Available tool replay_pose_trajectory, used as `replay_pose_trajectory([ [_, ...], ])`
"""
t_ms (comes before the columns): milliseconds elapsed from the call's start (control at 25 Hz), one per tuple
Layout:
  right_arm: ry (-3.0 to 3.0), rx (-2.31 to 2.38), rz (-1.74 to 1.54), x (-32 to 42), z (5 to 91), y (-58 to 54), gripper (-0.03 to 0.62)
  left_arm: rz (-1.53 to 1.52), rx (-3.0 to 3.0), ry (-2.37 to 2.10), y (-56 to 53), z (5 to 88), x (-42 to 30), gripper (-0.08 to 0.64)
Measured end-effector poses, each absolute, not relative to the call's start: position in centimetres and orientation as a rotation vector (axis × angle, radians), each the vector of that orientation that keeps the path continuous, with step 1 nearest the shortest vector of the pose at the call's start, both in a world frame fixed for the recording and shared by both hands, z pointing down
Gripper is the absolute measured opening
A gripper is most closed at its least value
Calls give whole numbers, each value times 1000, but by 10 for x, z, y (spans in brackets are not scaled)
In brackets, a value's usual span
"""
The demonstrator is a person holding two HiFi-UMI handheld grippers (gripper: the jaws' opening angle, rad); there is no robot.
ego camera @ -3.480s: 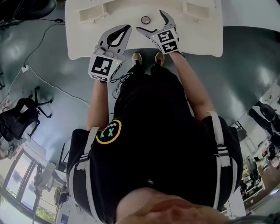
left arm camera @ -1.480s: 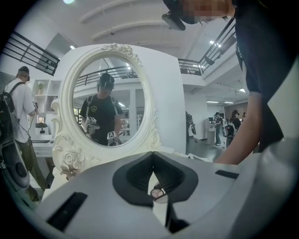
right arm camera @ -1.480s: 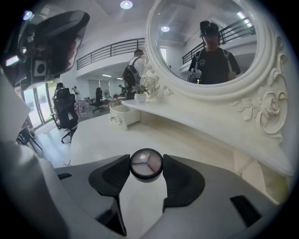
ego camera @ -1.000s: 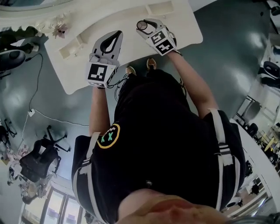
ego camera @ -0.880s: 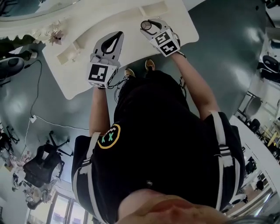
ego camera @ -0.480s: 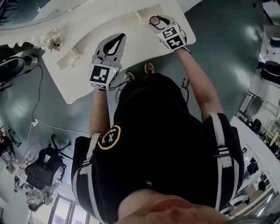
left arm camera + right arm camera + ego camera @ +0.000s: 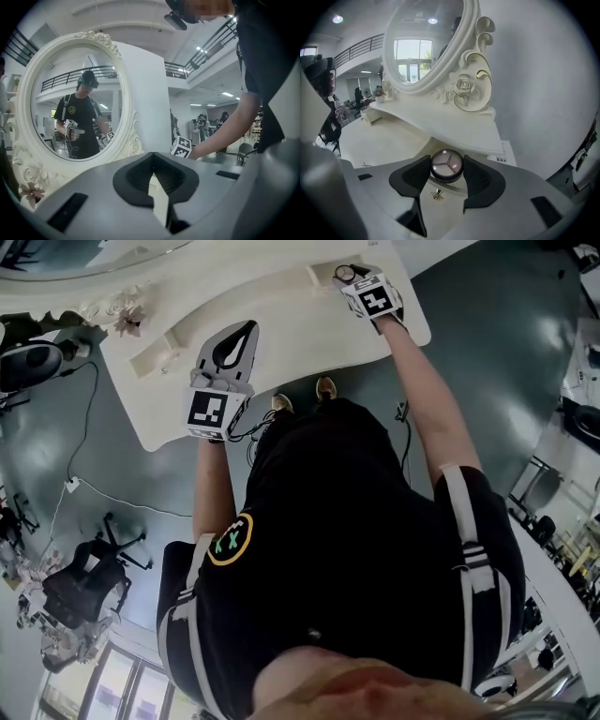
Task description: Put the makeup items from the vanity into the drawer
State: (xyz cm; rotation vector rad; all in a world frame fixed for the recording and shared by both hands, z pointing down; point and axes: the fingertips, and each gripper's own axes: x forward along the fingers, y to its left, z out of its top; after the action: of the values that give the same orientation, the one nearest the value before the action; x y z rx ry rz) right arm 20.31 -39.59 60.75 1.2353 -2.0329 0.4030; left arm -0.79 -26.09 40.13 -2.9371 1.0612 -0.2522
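Makeup compact (image 7: 446, 165), round with a dark rim and a clear lid, is sitting between the jaws of the right gripper (image 7: 446, 172). Both jaws are pressing on its rim and the grasp is looking centred. The gripper is pointing down at the rear right corner of the vanity top (image 7: 281, 329), where the small drawer unit (image 7: 320, 276) is standing under the ledge of the mirror (image 7: 426, 42). A brass drawer knob (image 7: 437, 194) is showing just below the compact, so the compact is hanging over the drawer front, apparently without touching it. Whether the drawer is pulled out, I cannot tell.

Left gripper (image 7: 153, 169) is hovering clenched and empty near the front edge of the vanity top, about midway along, with its tips touching. It is well apart from the right one.

Step in hand (judgement): bringing the compact to the drawer for placing.

Notes for doing it well:
- Squeeze is needing to stay steady, because a smooth round rim could be rolling out from flat pads.
- Lid is best kept facing up, and the overhanging ledge is wanting clearance on approach.
- If the drawer is shut, the idle left gripper is the one free for the knob.
- Compact should be resting inside before the jaws are letting go, since a drop may be popping the lid.
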Motion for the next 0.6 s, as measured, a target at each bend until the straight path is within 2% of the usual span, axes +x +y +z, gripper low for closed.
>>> replay_pose_trajectory([
  [480,-2022,1259,454,200,619,-407,245,-301,-2897,1098,-255,410,-25,18],
  [520,-2019,1267,462,201,620,-407,259,-305,-2896,1103,-255,411,-25,18],
  [600,-2019,1283,485,203,620,-408,337,-318,-2894,1118,-255,411,-26,18],
])
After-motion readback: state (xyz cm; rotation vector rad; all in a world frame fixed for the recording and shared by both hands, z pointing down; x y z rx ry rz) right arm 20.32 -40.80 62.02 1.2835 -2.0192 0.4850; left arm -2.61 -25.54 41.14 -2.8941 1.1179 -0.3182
